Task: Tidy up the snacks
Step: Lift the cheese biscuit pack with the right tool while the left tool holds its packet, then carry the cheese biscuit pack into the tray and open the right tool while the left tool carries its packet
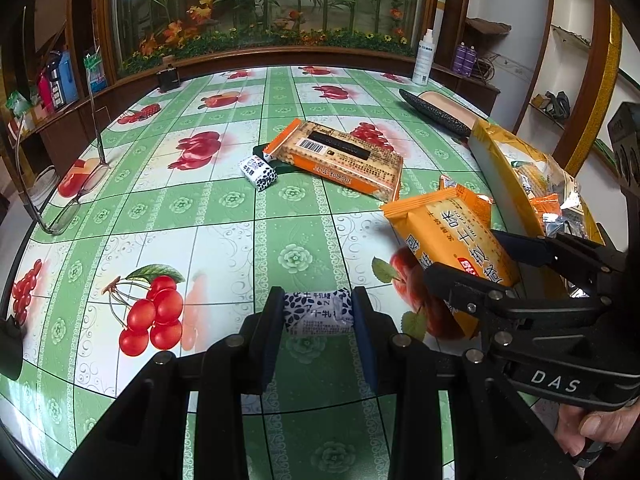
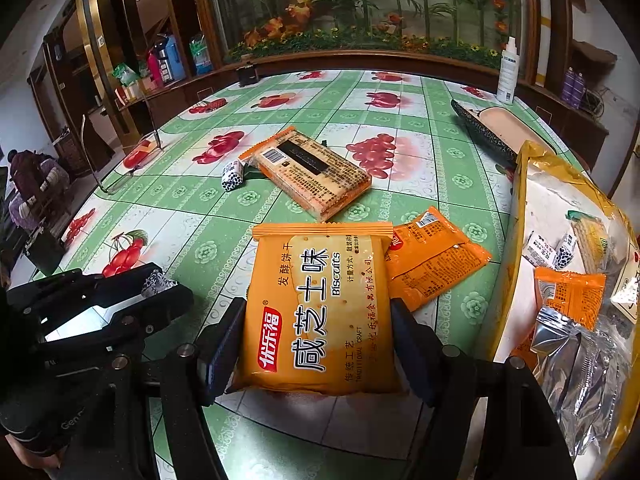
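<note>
My left gripper (image 1: pixel 319 316) is shut on a small blue-and-white milk candy (image 1: pixel 318 315), held just above the tablecloth; it also shows at the left of the right wrist view (image 2: pixel 154 282). My right gripper (image 2: pixel 318 344) is shut on an orange biscuit pack (image 2: pixel 320 312), which also shows in the left wrist view (image 1: pixel 448 236). A larger biscuit pack (image 2: pixel 312 172) lies barcode-up mid-table with a second milk candy (image 2: pixel 232 175) beside it. A small orange sachet (image 2: pixel 434 258) lies right of the held pack. A yellow snack bag (image 2: pixel 568 264) lies open at the right, with snacks inside.
Folded glasses (image 1: pixel 64 196) lie at the table's left edge. A dark patterned dish (image 2: pixel 486 132) with a pink object sits at the far right. A white spray bottle (image 2: pixel 508 70) stands at the back right. A small black box (image 2: pixel 247 74) sits at the far edge.
</note>
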A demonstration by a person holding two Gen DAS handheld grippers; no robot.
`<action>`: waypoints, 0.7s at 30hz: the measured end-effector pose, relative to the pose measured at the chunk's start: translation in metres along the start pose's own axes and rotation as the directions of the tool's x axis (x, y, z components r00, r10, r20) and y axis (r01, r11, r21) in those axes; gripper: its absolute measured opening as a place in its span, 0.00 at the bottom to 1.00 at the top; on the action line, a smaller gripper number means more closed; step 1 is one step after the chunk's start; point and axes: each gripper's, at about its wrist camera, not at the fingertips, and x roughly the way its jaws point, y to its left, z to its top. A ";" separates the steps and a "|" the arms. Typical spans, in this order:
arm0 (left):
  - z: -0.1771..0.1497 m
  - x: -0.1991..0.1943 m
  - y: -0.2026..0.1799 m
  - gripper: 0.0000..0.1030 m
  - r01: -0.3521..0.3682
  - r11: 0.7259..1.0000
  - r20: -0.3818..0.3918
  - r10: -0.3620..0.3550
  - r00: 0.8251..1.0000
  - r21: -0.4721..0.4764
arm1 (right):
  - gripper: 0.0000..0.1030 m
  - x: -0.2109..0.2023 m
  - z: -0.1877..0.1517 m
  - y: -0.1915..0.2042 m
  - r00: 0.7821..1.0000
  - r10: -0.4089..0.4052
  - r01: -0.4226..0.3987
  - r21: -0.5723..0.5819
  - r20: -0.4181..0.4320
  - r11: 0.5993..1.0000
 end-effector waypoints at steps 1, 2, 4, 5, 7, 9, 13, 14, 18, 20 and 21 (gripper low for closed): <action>0.000 0.000 0.000 0.32 0.000 1.000 0.000 0.000 1.000 0.000 | 0.72 0.000 0.000 0.000 1.000 0.000 0.000 0.000 0.000 1.000; 0.000 0.000 0.000 0.32 0.000 1.000 0.000 0.000 1.000 0.001 | 0.72 0.000 0.000 0.000 1.000 0.000 0.000 0.000 0.000 1.000; 0.000 0.000 0.000 0.32 0.000 1.000 -0.001 0.000 1.000 0.000 | 0.72 0.000 0.000 0.000 1.000 0.000 0.000 0.000 0.000 1.000; 0.000 0.000 0.000 0.32 0.000 1.000 0.000 0.000 1.000 0.001 | 0.72 0.000 0.000 0.000 1.000 0.000 0.000 0.000 0.000 1.000; 0.000 0.000 0.000 0.32 0.000 1.000 0.000 0.000 1.000 0.001 | 0.72 0.000 0.000 0.000 1.000 0.000 0.000 0.000 0.000 1.000; 0.000 0.000 0.000 0.32 0.000 1.000 0.001 0.000 1.000 0.001 | 0.72 0.000 0.000 0.000 1.000 0.000 0.000 0.000 0.000 1.000; 0.000 0.000 0.000 0.32 0.000 1.000 0.001 0.000 1.000 0.000 | 0.72 0.001 0.000 -0.001 1.000 -0.005 0.005 0.001 -0.001 1.000; 0.000 0.000 0.000 0.32 0.000 1.000 0.001 0.000 1.000 0.001 | 0.72 0.001 0.000 -0.001 1.000 -0.006 0.006 0.001 -0.001 1.000; 0.000 0.000 0.000 0.32 0.000 1.000 0.002 0.000 1.000 0.002 | 0.72 0.001 0.000 -0.001 1.000 -0.007 0.007 0.002 -0.001 1.000; 0.000 0.001 0.001 0.32 0.001 1.000 0.001 -0.001 1.000 0.001 | 0.72 0.001 0.000 -0.001 1.000 -0.006 0.006 0.002 -0.001 1.000; 0.000 0.001 0.001 0.32 0.001 1.000 0.000 -0.001 1.000 0.000 | 0.72 0.001 0.000 -0.001 1.000 -0.006 0.006 0.002 -0.001 1.000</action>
